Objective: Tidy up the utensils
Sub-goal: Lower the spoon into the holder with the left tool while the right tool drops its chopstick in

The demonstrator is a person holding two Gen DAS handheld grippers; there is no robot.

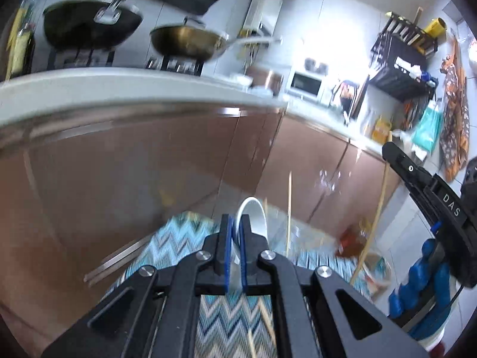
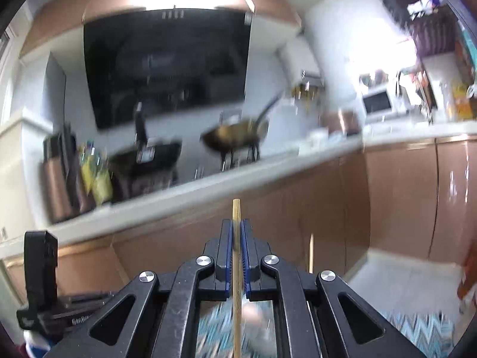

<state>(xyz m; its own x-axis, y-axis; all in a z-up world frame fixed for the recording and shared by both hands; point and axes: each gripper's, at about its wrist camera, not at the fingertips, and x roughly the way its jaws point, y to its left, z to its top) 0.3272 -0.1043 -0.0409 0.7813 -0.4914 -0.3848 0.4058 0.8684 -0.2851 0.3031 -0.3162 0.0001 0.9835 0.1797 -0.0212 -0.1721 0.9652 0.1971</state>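
The left tool (image 1: 236, 232) is nearly closed, its two blue-padded fingers (image 1: 225, 238) pinching the rim of one white cup (image 1: 253, 217), which stands up above the fingertips, over a zigzag-patterned blue mat (image 1: 184, 244). In the left wrist view, one thin chopstick (image 1: 288, 211) rises out of the cup just right of its rim, and two more pale sticks (image 1: 262, 325) lie on the mat below the tool, partly hidden by its linkage.

The right tool (image 2: 236, 235) is closed on a single wooden chopstick (image 2: 236, 208); the stick runs upright between the pads, with its blunt end poking above the fingertips and its shaft passing down through the gap. From the left wrist view, that same stick (image 1: 374, 223) hangs slanted below the right tool's tip (image 1: 393, 152), with a blue-gloved hand (image 1: 417, 280) on the grip.

On the kitchen bench (image 1: 119, 86) behind sit two pans: one dark wok (image 1: 89, 26) and one brass-coloured frying pan (image 1: 187, 41). One white microwave (image 1: 307, 82) stands farther along. Both views are motion-blurred.
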